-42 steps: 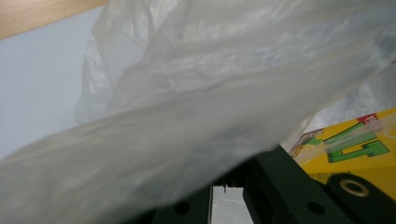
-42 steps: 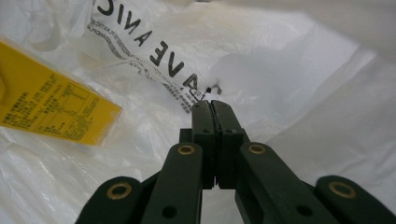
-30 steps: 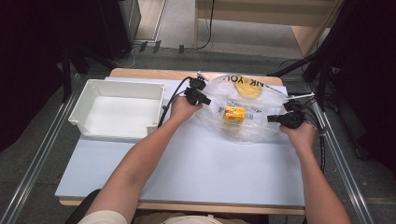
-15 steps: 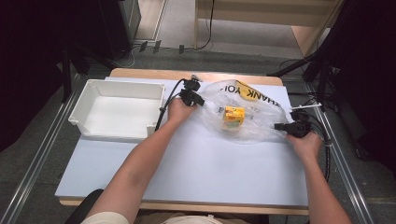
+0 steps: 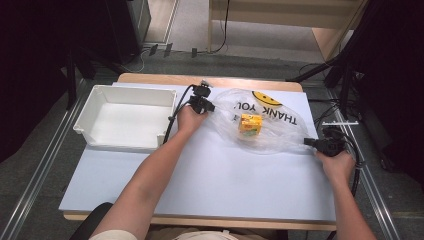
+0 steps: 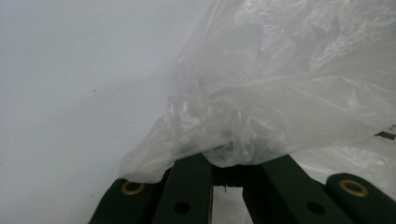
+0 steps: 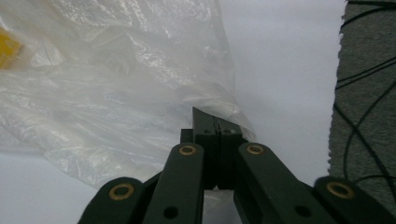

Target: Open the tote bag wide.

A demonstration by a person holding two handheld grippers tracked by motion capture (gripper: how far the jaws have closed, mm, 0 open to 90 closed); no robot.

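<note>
A clear plastic bag [image 5: 260, 127] with a yellow smiley and "THANK YOU" print lies stretched across the white table top. A small yellow box [image 5: 250, 122] sits inside it. My left gripper [image 5: 210, 106] is shut on the bag's left edge, and the film [image 6: 280, 93] bunches over its jaws [image 6: 227, 161]. My right gripper [image 5: 309, 143] is shut on the bag's near right corner, close to the table's right edge. Crumpled plastic [image 7: 116, 93] wraps around its closed tips [image 7: 215, 122], and a bit of the yellow box [image 7: 7, 46] shows at far left.
An empty white bin [image 5: 125, 117] stands at the left of the table, just beside the left forearm. Black cables [image 5: 340, 107] lie on the grey floor past the table's right edge [image 7: 364, 93]. Bare table surface [image 5: 225, 180] lies between the bag and the person.
The right hand has drawn the bag's corner toward the person and to the right, pulling the bag out longer. The left hand has stayed put.
</note>
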